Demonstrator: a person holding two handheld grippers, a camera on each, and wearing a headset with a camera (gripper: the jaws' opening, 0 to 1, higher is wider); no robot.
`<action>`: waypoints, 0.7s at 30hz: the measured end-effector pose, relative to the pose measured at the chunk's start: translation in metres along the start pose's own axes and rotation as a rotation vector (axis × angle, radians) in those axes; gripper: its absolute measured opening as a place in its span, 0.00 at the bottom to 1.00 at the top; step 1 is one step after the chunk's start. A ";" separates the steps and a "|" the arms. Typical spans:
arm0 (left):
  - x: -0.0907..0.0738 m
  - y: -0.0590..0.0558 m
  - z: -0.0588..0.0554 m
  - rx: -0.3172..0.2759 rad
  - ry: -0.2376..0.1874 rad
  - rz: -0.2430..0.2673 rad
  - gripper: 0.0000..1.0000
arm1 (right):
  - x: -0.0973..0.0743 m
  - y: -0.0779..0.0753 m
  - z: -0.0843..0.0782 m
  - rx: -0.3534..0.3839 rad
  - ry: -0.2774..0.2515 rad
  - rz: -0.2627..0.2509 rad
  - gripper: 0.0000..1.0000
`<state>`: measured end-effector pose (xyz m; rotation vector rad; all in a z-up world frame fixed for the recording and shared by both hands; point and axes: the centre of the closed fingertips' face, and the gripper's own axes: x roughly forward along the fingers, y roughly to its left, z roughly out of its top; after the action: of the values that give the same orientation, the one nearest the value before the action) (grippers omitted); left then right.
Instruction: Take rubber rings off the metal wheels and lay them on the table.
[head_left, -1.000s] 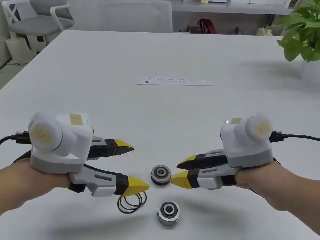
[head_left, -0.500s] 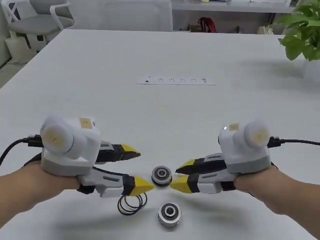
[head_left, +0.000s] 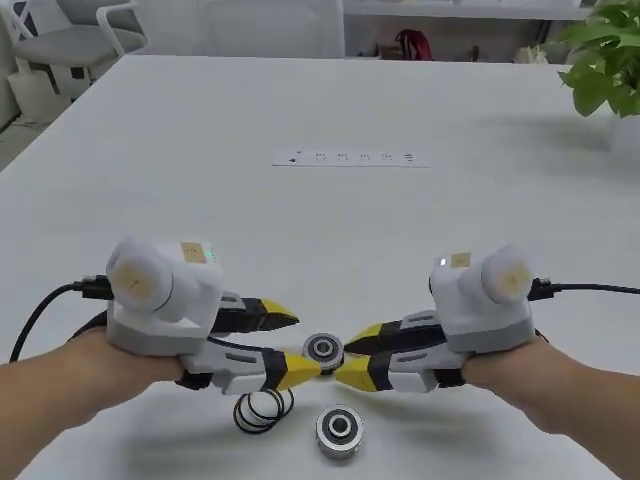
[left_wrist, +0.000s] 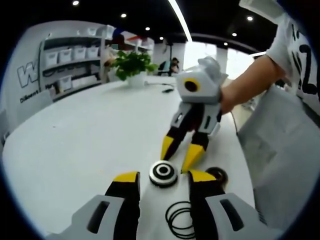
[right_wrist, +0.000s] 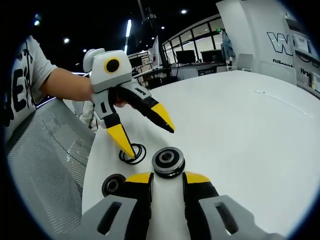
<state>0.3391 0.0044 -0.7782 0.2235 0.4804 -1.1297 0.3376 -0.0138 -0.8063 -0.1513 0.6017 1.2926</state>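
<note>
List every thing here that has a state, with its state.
left gripper: open, grips nothing.
right gripper: open, grips nothing.
far wheel: flat on the table, between both grippers' tips.
near wheel: flat on the table, untouched.
rubber rings: loose, overlapping, flat on the table.

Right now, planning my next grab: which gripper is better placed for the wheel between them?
Left, probably: the left gripper is wide open, the wheel centred between its tips; the right gripper stands narrower, wheel just beyond.

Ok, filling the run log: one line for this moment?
left gripper open | right gripper open | both flanking far wheel | loose rings on table
</note>
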 end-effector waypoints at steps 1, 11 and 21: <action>0.001 0.000 0.000 -0.001 -0.001 -0.001 0.38 | 0.000 0.000 0.000 0.000 0.000 0.002 0.20; 0.011 -0.003 -0.002 -0.008 0.008 -0.014 0.28 | 0.001 0.001 0.001 0.011 -0.010 0.007 0.20; 0.018 -0.003 -0.004 0.006 0.024 -0.012 0.22 | 0.000 0.000 0.002 0.013 -0.014 0.002 0.21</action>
<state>0.3418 -0.0096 -0.7897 0.2396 0.5002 -1.1417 0.3385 -0.0130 -0.8047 -0.1304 0.5985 1.2908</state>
